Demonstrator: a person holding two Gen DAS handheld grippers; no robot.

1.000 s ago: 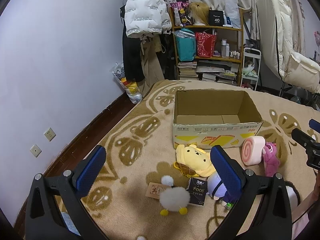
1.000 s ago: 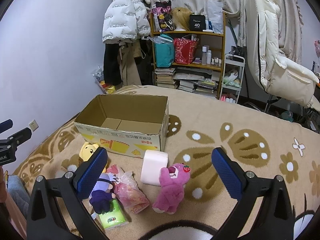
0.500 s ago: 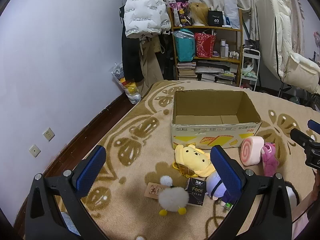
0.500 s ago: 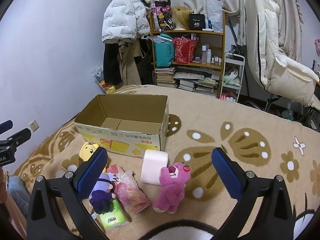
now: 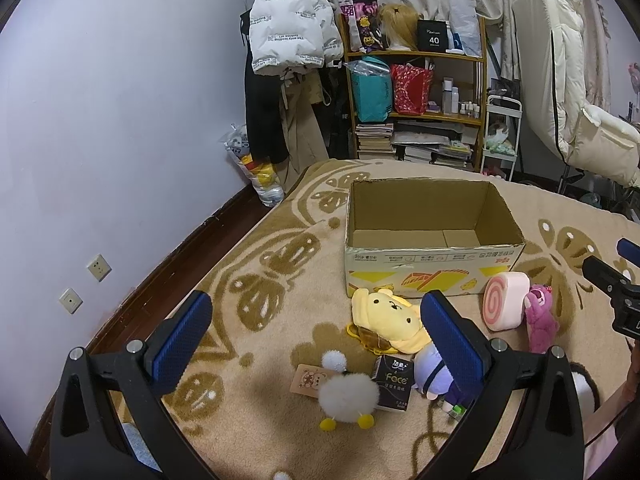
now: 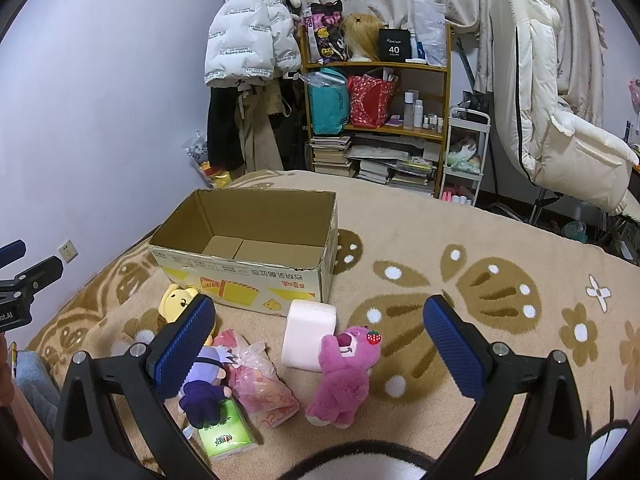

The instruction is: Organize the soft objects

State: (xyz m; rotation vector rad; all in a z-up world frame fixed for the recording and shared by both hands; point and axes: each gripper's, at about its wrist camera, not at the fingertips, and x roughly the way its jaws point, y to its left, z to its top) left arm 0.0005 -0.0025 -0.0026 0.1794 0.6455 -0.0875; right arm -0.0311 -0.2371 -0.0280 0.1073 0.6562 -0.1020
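Barely any change over the last second: only a slight drift of both views, every toy lying where it lay, so sorting not yet begun and the cardboard box (image 5: 432,236) on the rug (image 6: 460,240) with nothing inside. Left gripper (image 5: 316,340) held above the near rug, fingers spread wide, nothing between them; aimed toward the white fluffy toy (image 5: 348,394) with yellow feet, near centre. Just right of that, a black tissue pack (image 5: 393,382), a purple doll (image 5: 434,370), and farther off a yellow plush dog (image 5: 386,318) touching the box front. Right gripper (image 6: 320,344) likewise hovering, released and wide, grasping nothing; pink bear (image 6: 344,376) near between its fingers, leaning against the pink roll cushion (image 6: 308,334). Left of the bear, a pink plastic bag (image 6: 260,384) and a green tissue pack (image 6: 224,436). Probably a first pick next, the bear seeming the handiest for the right side, the fluffy toy for the left
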